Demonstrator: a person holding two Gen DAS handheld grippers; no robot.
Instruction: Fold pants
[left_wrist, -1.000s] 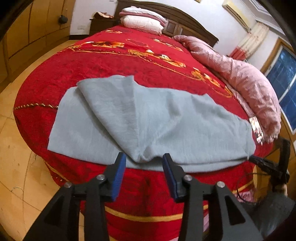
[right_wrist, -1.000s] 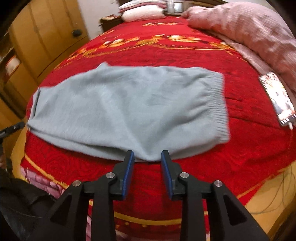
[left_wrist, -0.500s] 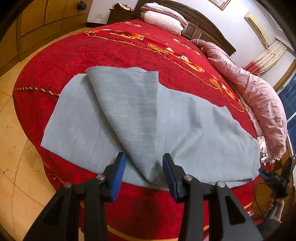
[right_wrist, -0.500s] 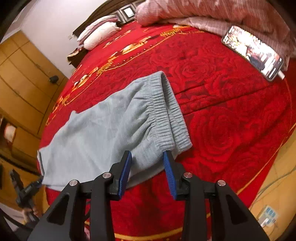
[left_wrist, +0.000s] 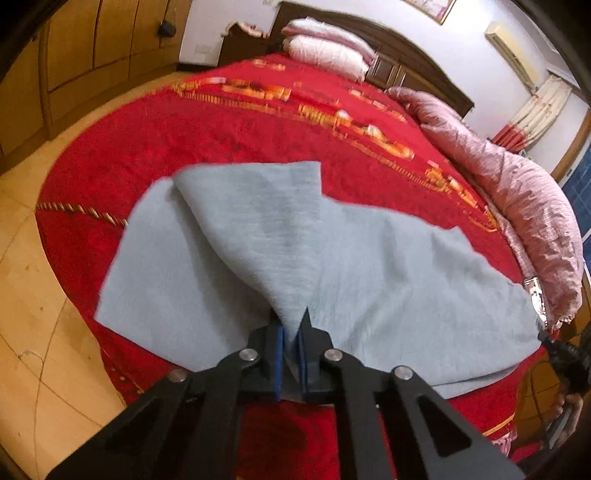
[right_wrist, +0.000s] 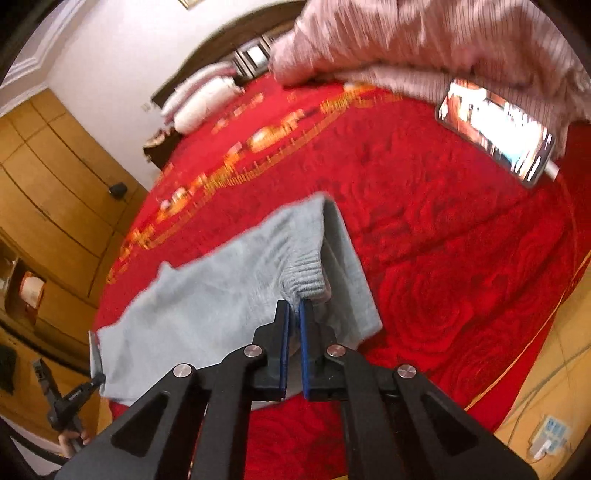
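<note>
Grey pants (left_wrist: 369, 266) spread across the near end of a bed, on a red bedspread (left_wrist: 207, 129) with gold embroidery. One leg doubled over the other in the left wrist view, its fabric drawn into a peak at the near edge. Left gripper (left_wrist: 291, 332) clenched on that peak, blue-padded fingers (left_wrist: 279, 354) pressed close on the grey cloth. At the other end, the elastic waistband (right_wrist: 303, 277) lifted and bunched, a flap of fabric hanging beside it. Right gripper (right_wrist: 292, 321) clamped on the waistband, fingers (right_wrist: 283, 343) nearly together with cloth between them. Beyond the pants, a phone (right_wrist: 495, 133) with a lit screen lying on the bedspread, just beside a pink quilt (left_wrist: 517, 192) heaped along the bed's far side. White pillows (left_wrist: 325, 48) against a dark wooden headboard (left_wrist: 406, 55). Wooden wardrobe doors (right_wrist: 55, 184) along the wall, tiled floor (left_wrist: 33, 350) below the bed's edge.
</note>
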